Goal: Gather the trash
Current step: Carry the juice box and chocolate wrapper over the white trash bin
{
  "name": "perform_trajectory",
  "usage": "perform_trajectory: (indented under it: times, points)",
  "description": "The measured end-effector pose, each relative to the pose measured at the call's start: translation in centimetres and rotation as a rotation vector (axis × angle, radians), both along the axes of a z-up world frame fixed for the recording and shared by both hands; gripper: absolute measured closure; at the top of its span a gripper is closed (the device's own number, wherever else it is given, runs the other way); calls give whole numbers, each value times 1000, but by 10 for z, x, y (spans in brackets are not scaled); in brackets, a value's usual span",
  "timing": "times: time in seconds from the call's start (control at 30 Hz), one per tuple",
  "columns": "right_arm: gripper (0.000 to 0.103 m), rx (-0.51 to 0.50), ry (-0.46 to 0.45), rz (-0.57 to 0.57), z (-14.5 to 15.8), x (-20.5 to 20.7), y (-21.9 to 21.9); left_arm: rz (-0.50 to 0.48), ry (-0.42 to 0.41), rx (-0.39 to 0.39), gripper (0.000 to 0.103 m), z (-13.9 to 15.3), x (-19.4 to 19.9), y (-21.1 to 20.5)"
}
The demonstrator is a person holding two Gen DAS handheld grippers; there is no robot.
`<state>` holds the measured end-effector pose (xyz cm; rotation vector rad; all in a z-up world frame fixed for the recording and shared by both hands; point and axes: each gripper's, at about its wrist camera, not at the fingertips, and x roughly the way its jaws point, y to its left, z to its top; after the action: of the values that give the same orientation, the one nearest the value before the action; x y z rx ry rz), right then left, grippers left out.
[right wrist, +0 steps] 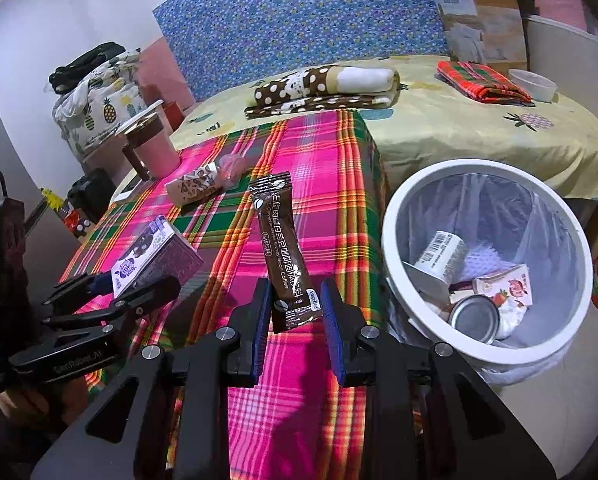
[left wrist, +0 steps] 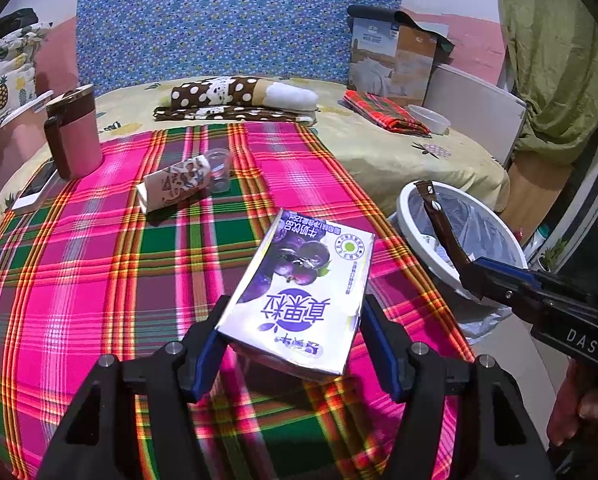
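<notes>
Purple carton [left wrist: 299, 288] base hidden; brown sachet [right wrist: 285, 248] foot pinched

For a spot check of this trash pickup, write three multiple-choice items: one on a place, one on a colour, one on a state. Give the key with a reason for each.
1. Where is the trash bin?
A. on the plaid cloth
B. on the floor beside the plaid-covered table
C. on the bed

2. What colour is the coffee sachet?
A. dark brown
B. yellow
C. white

3. What does the left gripper hold?
A. nothing
B. a pink mug
C. the blueberry milk carton

Key:
1 B, its white rim sits below the edge of the plaid cloth.
2 A, the wrapper is brown with white print.
3 C, the carton sits clamped between both blue pads, lifted off the cloth.
</notes>
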<state>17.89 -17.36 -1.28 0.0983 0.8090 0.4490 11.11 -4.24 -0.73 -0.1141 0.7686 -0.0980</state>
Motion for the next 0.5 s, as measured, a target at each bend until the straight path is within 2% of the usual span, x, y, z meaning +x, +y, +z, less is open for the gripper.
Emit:
perform_trajectory:
  times: [0.5]
  points:
    - [75, -3, -9, -118, 3, -1, -48, -117, -9, 1, 38, 8, 18, -49]
